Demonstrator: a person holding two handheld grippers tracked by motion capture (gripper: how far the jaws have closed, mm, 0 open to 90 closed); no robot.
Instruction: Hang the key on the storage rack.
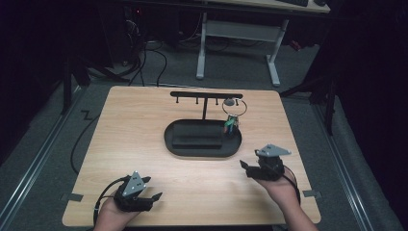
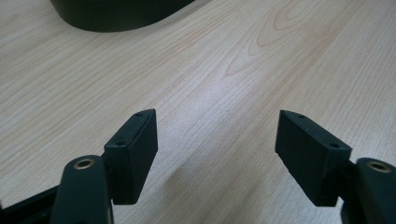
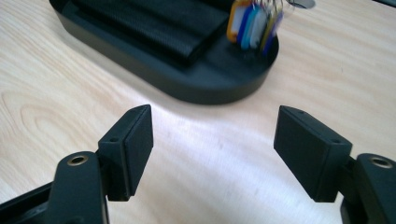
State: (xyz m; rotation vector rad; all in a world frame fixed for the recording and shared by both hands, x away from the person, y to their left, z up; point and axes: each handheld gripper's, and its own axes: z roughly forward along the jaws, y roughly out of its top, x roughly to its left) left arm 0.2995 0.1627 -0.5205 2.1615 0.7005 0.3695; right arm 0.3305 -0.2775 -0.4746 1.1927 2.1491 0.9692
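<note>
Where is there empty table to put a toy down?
Bare wood lies between the left gripper and right gripper, in front of the black tray, and along the table's left side. It is crowded around the keys hanging on the rack.

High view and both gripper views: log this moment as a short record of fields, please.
table: light wood table
stand: black key stand on an oval tray
keys: key bunch with coloured tags hangs from the right-end hook
left gripper: open, nothing between the jaws
right gripper: open, nothing between the jaws, facing the tray
</note>
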